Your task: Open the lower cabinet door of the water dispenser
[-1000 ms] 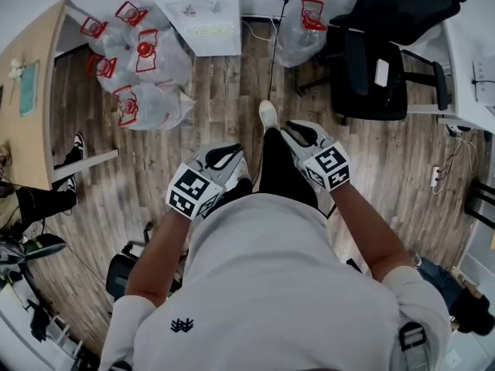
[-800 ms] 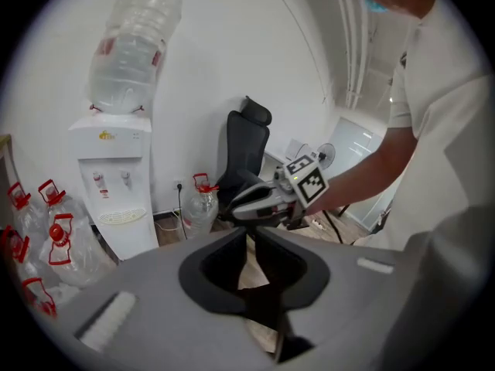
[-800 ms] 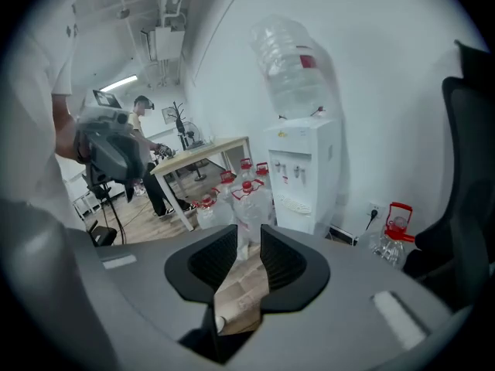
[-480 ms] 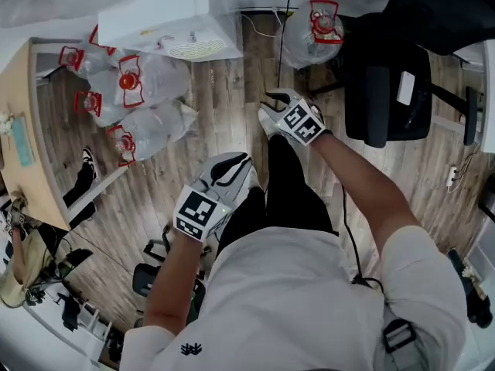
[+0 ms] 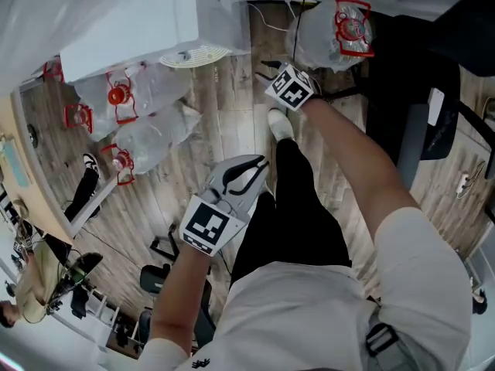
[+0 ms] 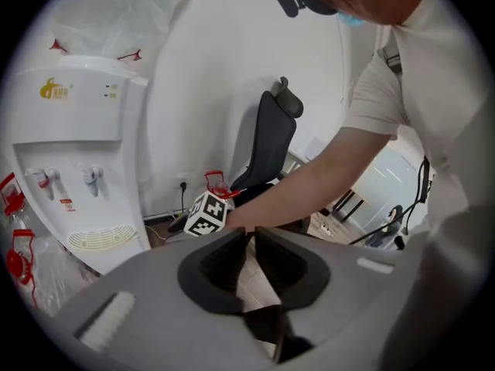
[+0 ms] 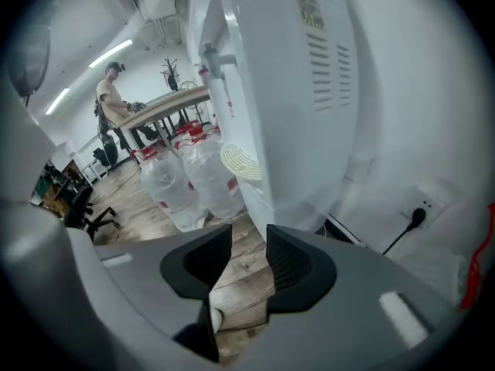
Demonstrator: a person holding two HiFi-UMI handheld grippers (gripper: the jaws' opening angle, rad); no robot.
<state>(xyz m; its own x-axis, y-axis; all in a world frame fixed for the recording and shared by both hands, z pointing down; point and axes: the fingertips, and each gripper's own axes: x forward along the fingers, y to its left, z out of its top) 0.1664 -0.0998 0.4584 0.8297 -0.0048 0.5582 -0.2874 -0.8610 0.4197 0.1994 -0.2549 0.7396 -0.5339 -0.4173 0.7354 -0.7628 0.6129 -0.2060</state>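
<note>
The white water dispenser (image 5: 147, 29) stands at the top left of the head view, its round drip tray (image 5: 189, 55) facing the floor space. My right gripper (image 5: 267, 68) reaches out low beside the dispenser's right front corner, apart from it. Its jaws have just been opening and stand open with only floor between them (image 7: 249, 253). The right gripper view shows the dispenser's vented side (image 7: 309, 91) and drip tray (image 7: 241, 161); the lower front under the tray is mostly hidden. My left gripper (image 5: 255, 165) hangs back over the knee, shut and holding nothing (image 6: 251, 242).
Several clear water bottles (image 5: 128, 122) with red handles lie left of the dispenser, one more bottle (image 5: 340, 29) to its right. A black office chair (image 5: 433, 107) stands at the right. A cable runs to a wall socket (image 7: 418, 216). A person (image 7: 116, 103) stands far off by a desk.
Both grippers have moved forward and down toward the dispenser, the right one much farther. The dispenser now looms larger and closer in the head view.
</note>
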